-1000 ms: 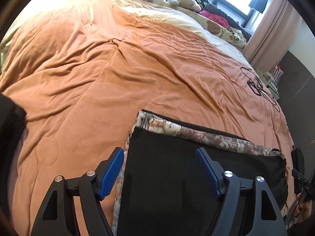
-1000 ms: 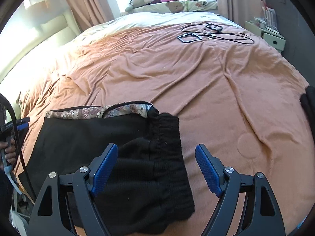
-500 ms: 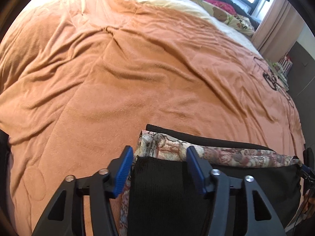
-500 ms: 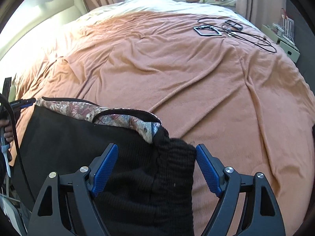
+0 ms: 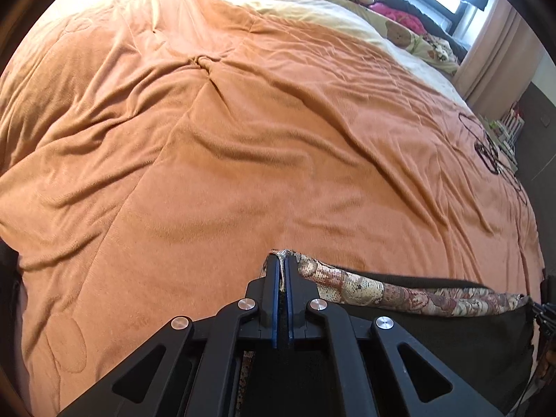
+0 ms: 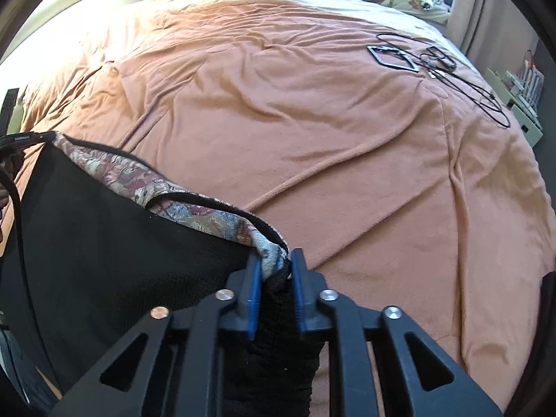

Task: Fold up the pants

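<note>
- While the orange bedspread (image 5: 243, 146) fills most of both views, the pants (image 5: 451, 340) lie at its near edge, black with a floral patterned lining showing along the far rim.
- At the left end, the left gripper (image 5: 282, 260) has its blue pads pressed together on the corner of the pants, where the patterned lining (image 5: 365, 286) begins; only a thin sliver of cloth shows between the pads.
- From that corner the patterned band runs right along the far edge of the black cloth, which lies flat on the bedspread.
- In the right wrist view, the pants (image 6: 114, 253) spread to the left of the tool, with the lining (image 6: 194, 208) folded open along the top edge.
- The right gripper (image 6: 276, 260) is clamped on the other corner, a bunch of lining and ribbed black waistband (image 6: 278, 340) pinched between its pads.
- Farther right and well apart from the pants, black cables (image 6: 462, 80) and a dark rectangular frame (image 6: 392, 57) rest on the bedspread.
- Beyond the far side of the bed, soft toys (image 5: 396, 31) and bedding sit under a window.
</note>
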`<move>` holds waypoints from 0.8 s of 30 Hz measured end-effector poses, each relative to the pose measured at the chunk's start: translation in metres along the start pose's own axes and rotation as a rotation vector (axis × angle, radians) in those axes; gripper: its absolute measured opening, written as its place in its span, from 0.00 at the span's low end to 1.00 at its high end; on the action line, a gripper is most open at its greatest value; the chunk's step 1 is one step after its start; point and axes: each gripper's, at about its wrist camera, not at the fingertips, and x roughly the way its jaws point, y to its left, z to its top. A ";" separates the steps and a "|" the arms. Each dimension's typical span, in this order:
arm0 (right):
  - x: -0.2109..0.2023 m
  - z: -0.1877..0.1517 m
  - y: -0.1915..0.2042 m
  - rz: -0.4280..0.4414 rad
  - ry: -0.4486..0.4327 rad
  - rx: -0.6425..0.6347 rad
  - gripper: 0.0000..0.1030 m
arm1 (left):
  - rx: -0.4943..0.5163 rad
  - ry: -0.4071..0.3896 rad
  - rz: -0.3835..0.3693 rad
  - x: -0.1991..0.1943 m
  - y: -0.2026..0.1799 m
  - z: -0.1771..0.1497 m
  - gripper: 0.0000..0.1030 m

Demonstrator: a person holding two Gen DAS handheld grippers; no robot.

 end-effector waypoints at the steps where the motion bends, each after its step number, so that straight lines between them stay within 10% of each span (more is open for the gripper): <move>1: 0.000 0.001 -0.001 -0.003 -0.007 0.014 0.05 | -0.006 -0.005 0.000 0.000 0.000 0.001 0.03; 18: 0.004 0.001 0.000 -0.008 -0.007 0.084 0.12 | -0.005 0.117 0.042 0.004 -0.001 -0.008 0.10; 24: -0.026 -0.022 0.003 0.028 -0.049 0.110 0.44 | -0.007 0.113 0.025 -0.031 0.005 -0.031 0.17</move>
